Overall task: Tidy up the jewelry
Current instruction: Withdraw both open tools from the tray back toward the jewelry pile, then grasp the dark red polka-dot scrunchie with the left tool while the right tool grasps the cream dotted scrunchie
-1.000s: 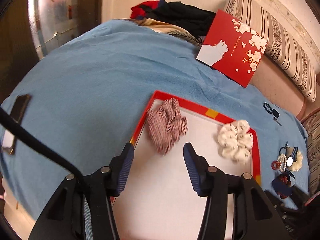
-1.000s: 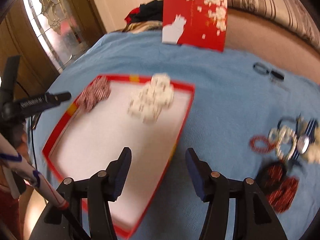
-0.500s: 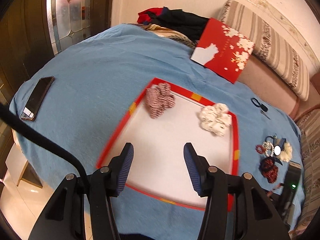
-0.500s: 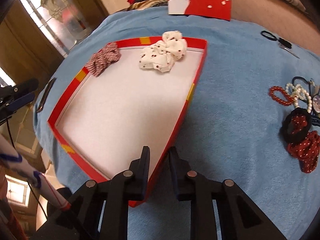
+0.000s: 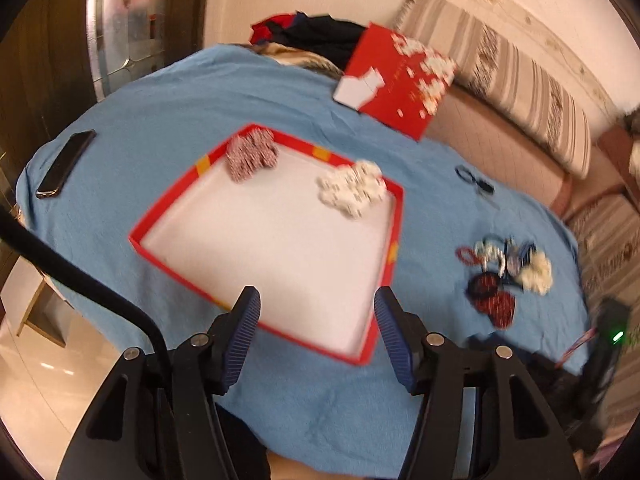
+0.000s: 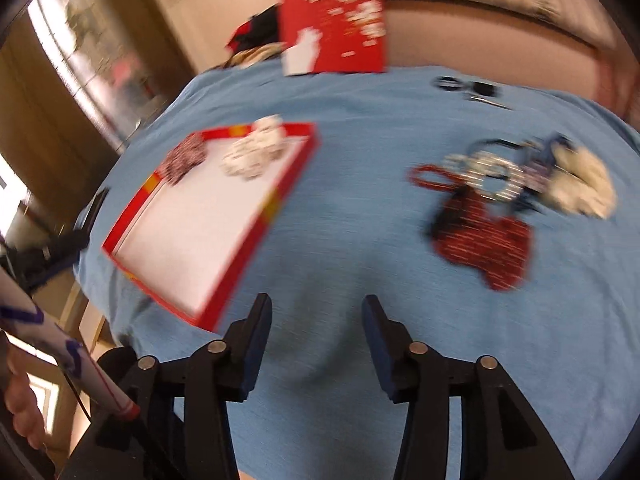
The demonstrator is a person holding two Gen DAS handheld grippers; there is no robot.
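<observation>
Both our grippers are empty. The left gripper [image 5: 316, 320] hangs over the near corner of the tray [image 5: 394, 216], fingers apart with nothing between them. The right gripper [image 6: 316, 324] is over bare blue cloth [image 6: 360, 240], fingers apart too, also with nothing in the gap.

The jewelry pile [image 6: 508, 196] lies on the cloth well to the right of the tray: beads, a watch, a cream scrunchie and a red dotted one, tangled close. Two scrunchies already sit in the tray, the striped one [image 5: 252, 154] and the white one [image 5: 352, 188], both against its far wall.

What could go wrong, as we judge it: the pile is bunched, so a pinch may drag two pieces at once or snag a loop and spill it on the way. Both views are blurred, so a hasty grab may miss. The left fingers could also clip the tray's near rim and shove it.

Against the earlier frames: the left fingers have just widened, and the tray lies farther off in that view. The right fingers, nearly together at the tray's edge half a second ago, have just opened again and now point toward the pile.
</observation>
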